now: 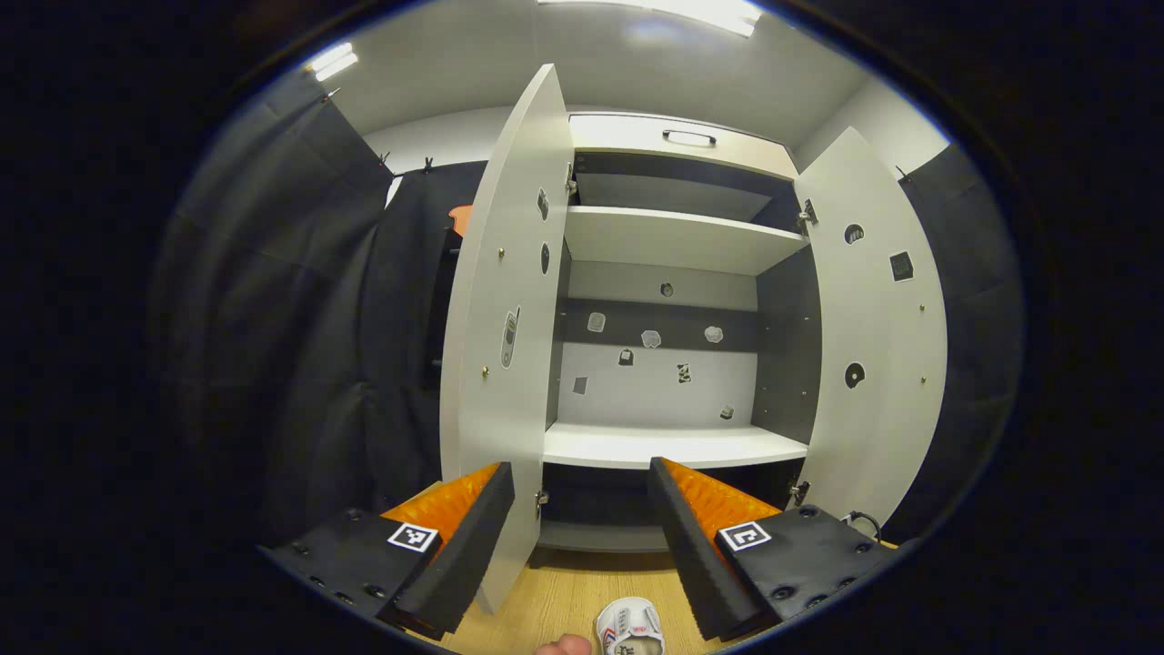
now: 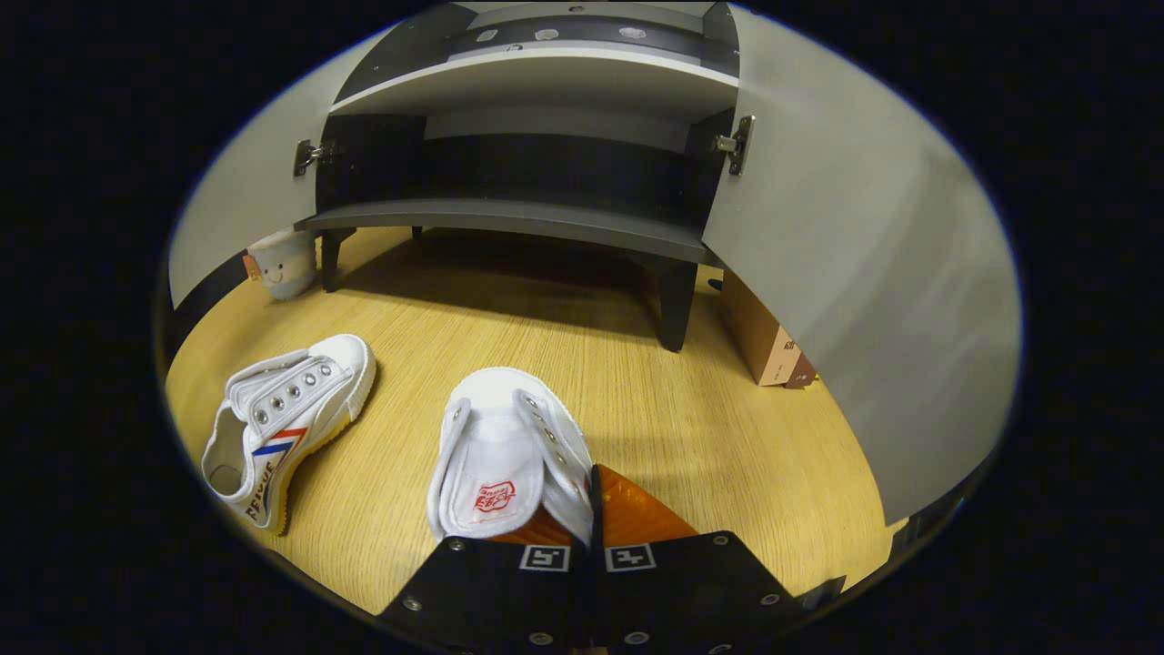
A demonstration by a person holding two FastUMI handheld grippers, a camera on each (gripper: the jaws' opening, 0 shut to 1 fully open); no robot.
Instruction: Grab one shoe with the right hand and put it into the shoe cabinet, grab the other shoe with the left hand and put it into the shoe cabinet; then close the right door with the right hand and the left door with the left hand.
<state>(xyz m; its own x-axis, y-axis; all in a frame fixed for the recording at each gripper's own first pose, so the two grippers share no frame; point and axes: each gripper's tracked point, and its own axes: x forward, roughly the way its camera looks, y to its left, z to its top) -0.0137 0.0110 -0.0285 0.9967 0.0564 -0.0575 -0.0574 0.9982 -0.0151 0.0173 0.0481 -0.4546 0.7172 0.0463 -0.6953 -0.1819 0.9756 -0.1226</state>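
**Shoe pinched by its side wall on the floor before the open cabinet**

Shoe one, a white canvas sneaker [image 2: 505, 446], sits on the wooden floor [image 2: 691, 428] right at the right gripper [image 2: 591, 496], toe pointing toward the cabinet. The gripper's two fingers are drawn together on the sneaker's right side wall near the collar, one inside the opening and one outside, so the canvas is clamped between them. The second sneaker [image 2: 286, 418], white with a red and blue stripe, lies to its left on the floor, tilted onto its side and apart from the first.

In the left gripper view, the left gripper [image 1: 582, 509] is held up facing the cabinet with its fingers spread wide and nothing between them; a sneaker [image 1: 629, 628] shows on the floor below it.

Farther off stands the shoe cabinet [image 2: 509, 218] on dark legs, its bottom shelf bare. Both doors are swung open: the left door [image 1: 505, 337] and the right door [image 1: 878, 337]. A small plush toy with a face [image 2: 282, 264] rests by the cabinet's left leg, and a cardboard box [image 2: 759, 341] sits beside the right leg, partly behind the door. Higher up, a white middle shelf [image 1: 673, 446] and an upper shelf [image 1: 677, 238] are bare too.
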